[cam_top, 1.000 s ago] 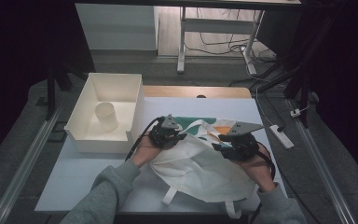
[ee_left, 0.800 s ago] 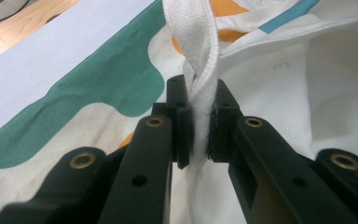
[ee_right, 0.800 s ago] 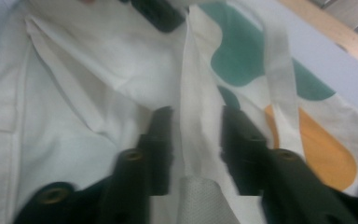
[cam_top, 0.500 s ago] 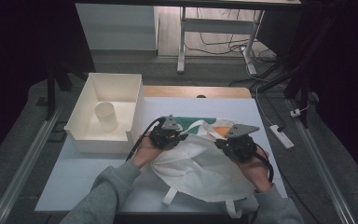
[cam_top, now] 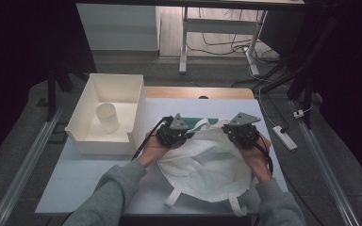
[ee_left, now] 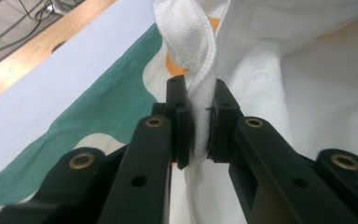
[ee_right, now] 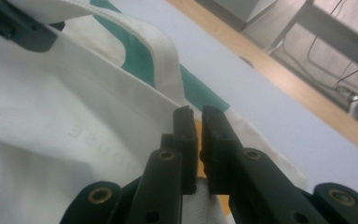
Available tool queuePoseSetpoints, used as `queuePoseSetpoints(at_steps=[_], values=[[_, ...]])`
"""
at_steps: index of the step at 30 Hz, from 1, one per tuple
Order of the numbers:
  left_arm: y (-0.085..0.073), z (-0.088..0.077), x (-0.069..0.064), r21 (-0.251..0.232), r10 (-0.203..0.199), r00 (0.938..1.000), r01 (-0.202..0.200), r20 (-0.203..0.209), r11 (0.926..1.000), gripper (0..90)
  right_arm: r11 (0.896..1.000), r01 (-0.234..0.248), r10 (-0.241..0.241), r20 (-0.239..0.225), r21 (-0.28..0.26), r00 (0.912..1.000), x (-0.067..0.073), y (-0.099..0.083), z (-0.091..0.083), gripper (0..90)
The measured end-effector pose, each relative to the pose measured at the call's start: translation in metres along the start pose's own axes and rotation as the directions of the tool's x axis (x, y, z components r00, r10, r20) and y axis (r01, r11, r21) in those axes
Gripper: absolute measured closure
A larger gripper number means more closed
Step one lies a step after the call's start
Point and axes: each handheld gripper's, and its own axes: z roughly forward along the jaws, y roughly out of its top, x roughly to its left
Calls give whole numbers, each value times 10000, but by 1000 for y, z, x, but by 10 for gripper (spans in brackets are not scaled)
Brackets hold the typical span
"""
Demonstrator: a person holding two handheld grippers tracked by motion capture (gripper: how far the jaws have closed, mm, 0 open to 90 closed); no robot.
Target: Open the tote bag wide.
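Well, a person sat at the table [cam_top: 75,183] with a white cloth bag [cam_top: 207,165] spread flat in front of them, and it looked like they were getting ready to lift or fold it. The left gripper [ee_left: 200,135] pinched the bag's woven strap [ee_left: 191,42] tight between its black jaws. The right gripper [ee_right: 198,149] had just been closing its jaws; now they stood nearly together at the top edge of the bag, and the cloth looked caught between them, though I could not be sure how much.

The bag was soft and a bit crumpled, with two flat straps hanging off the near edge. A green and orange pattern [cam_top: 198,121] showed at its far side. The strap looked thick and bumpy, the rest smooth and thin.

To the left stood a white box [cam_top: 82,141] with a small round cup [cam_top: 107,117] inside.

Next, I thought, both hands would need to move together so the floppy cloth stayed even and did not slip out.
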Motion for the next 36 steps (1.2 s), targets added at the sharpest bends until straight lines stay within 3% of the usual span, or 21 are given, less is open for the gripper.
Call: queuePoseSetpoints(at_steps=[3,15,20,25,29,36], values=[[-1,8,4,131,-181,9998,181,29,9998,809,9989,-425,430,-227,217,9988,-10,-6,20,852],[-7,36,13,860,-371,9993,370,1,9956,807,9919,-630,661,-242,1105,9975,-16,-21,62,852],[-12,43,16,1072,-539,9985,528,78,9928,805,9883,-697,740,-269,1354,9969,-15,-24,71,852],[-13,45,14,1275,-381,9993,373,41,9911,803,9866,-830,884,-322,1407,9956,-14,-27,73,852],[-14,45,16,1373,-477,9987,451,157,9895,791,9857,-963,1029,-410,1381,9938,-15,-28,73,852],[-14,44,15,1347,-453,9989,435,104,9899,765,9846,-1105,1163,-359,1356,9926,-14,-28,72,852]])
